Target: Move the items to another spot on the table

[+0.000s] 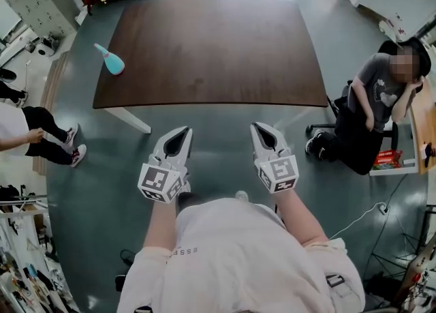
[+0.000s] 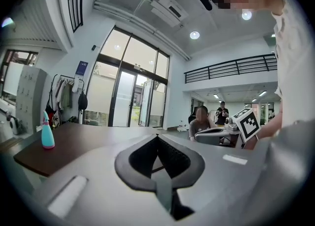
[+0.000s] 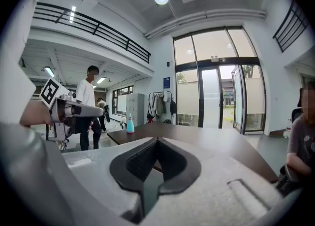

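Jaws on your left gripper (image 1: 178,138) and right gripper (image 1: 262,134) are both closed tip to tip on nothing, at lower centre of frame, short of the bench (image 1: 211,52). Only item visible is a teal bottle (image 1: 109,59), upright at the bench's left edge, upper left of frame, well apart from both grippers. That fits a bottle waiting to be shifted or one already re-placed; it's the only container, contents not visible.

Open office hall, shown by mezzanine railing (image 2: 231,67), glass entrance doors (image 2: 125,98), lockers (image 2: 27,97), brown table (image 1: 211,52).
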The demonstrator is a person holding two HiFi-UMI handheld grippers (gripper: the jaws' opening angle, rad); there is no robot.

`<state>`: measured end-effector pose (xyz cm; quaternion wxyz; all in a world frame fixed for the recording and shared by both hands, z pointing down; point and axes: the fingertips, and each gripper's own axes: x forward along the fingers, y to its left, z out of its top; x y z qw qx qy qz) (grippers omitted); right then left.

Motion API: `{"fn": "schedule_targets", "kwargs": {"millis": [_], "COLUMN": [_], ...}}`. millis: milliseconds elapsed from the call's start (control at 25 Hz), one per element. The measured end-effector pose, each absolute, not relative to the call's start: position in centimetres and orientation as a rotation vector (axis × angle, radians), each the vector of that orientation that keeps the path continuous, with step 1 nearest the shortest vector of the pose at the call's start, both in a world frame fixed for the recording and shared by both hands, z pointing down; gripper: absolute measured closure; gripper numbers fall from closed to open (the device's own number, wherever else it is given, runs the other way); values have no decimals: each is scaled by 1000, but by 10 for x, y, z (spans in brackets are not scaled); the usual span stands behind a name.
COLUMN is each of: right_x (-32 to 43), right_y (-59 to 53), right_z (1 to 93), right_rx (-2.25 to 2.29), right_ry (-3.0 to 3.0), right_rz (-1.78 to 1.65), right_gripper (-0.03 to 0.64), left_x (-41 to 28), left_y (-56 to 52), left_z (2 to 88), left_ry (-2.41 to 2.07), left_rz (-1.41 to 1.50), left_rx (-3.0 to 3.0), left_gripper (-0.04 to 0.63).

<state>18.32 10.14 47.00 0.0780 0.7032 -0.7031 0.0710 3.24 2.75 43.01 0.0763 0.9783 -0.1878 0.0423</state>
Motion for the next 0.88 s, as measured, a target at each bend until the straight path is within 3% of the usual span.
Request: {"fn": "schedule_targets", "kwargs": {"millis": [880], "right_x": [177], "right_y": [103], "right_z": [474], "right_rx": [2110], "right_ry": [-2107], "right_rz": [240], "right_gripper": [626], "left_x": [30], "left_y": [27], "left_z": [427], "left_ry": [-555], "left_rz": [122], "left_rx": [2916], "left_gripper": [578]}}
